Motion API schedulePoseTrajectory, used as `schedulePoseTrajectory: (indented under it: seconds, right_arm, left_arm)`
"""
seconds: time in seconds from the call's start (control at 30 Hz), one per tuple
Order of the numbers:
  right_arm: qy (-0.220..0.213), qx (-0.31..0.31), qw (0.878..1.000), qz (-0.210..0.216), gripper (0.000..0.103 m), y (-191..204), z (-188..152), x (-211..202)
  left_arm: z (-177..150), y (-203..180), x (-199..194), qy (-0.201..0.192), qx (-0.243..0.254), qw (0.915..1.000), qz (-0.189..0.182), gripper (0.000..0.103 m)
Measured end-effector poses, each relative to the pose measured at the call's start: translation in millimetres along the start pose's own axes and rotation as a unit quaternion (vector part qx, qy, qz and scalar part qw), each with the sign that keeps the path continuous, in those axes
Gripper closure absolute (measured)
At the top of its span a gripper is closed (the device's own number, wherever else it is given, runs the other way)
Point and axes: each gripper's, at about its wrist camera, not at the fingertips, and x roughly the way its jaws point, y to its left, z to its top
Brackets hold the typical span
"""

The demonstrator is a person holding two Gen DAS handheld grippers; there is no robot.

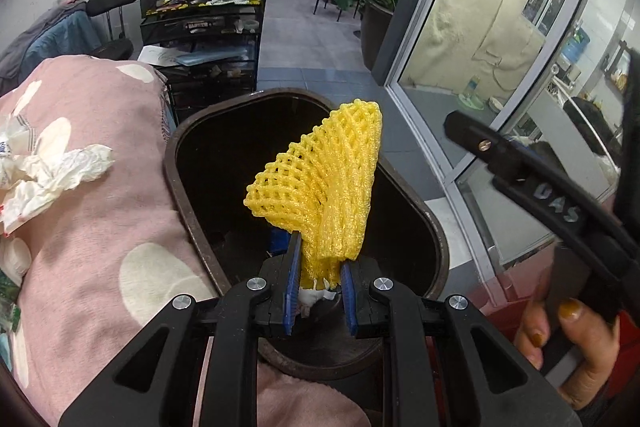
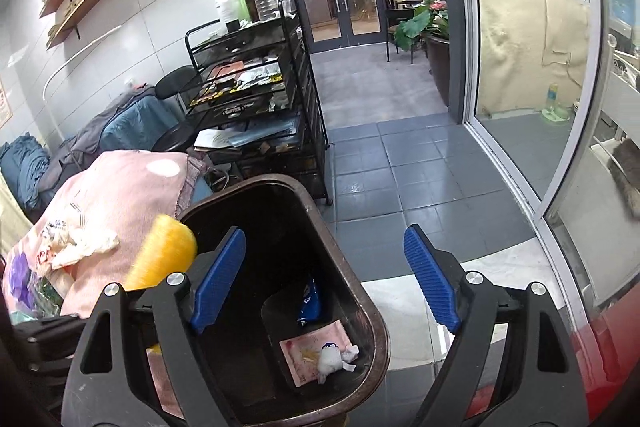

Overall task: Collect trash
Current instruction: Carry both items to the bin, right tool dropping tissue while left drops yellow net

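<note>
- The brown bin (image 2: 372, 311) holds a blue wrapper (image 2: 309, 301), a pink packet (image 2: 310, 351) and a white wad (image 2: 332, 357).
- The left gripper (image 1: 319, 281) pinches a yellow foam net (image 1: 320, 183) over the bin's mouth.
- The right gripper (image 2: 326, 281) is spread wide with nothing between its pads; its arm reads "DAS".
- A crumpled tissue (image 1: 52, 175) lies on the pink blanket (image 1: 104, 219) beside the bin.

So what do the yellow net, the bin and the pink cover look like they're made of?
Yellow net: looks like soft foam mesh, matte, with puffy strands that crumple where the left gripper pinches it.
Bin: probably hard plastic, dark brown, smooth with a slight sheen on the rim.
Pink cover: fabric, likely fleece or plush, fuzzy, matte and softly draped.
</note>
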Motion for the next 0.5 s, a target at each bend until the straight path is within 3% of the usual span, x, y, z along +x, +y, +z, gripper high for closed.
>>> schedulePoseTrajectory:
  seconds: [0.1, 0.17, 0.23, 0.27, 0.4, 0.5]
  right_arm:
    - [-0.006, -0.001, 1.000, -0.001, 0.017, -1, 2, -3]
    - [-0.008, -0.003, 1.000, -0.002, 0.016, -1, 2, -4]
    - [-0.010, -0.004, 1.000, 0.000, 0.016, -1, 4, -5]
    - [-0.010, -0.004, 1.000, 0.000, 0.016, -1, 4, -6]
    - [-0.017, -0.003, 1.000, -0.002, 0.013, -1, 5, -10]
    - [-0.020, -0.001, 1.000, 0.000, 0.012, 0, 4, -12]
  left_arm:
    - [0, -2, 9, 0.009, 0.006, 0.9999, 0.011, 0.079]
    - [-1, -4, 13, 0.011, 0.014, 0.9996, 0.021, 0.065]
    - [-4, -5, 13, 0.005, 0.022, 0.9993, 0.030, 0.037]
    - [-5, -6, 11, -0.003, 0.026, 0.9990, 0.036, 0.032]
    - [-7, -9, 3, -0.022, 0.035, 0.9977, 0.054, 0.020]
    - [-6, -11, -7, -0.042, 0.042, 0.9957, 0.071, 0.016]
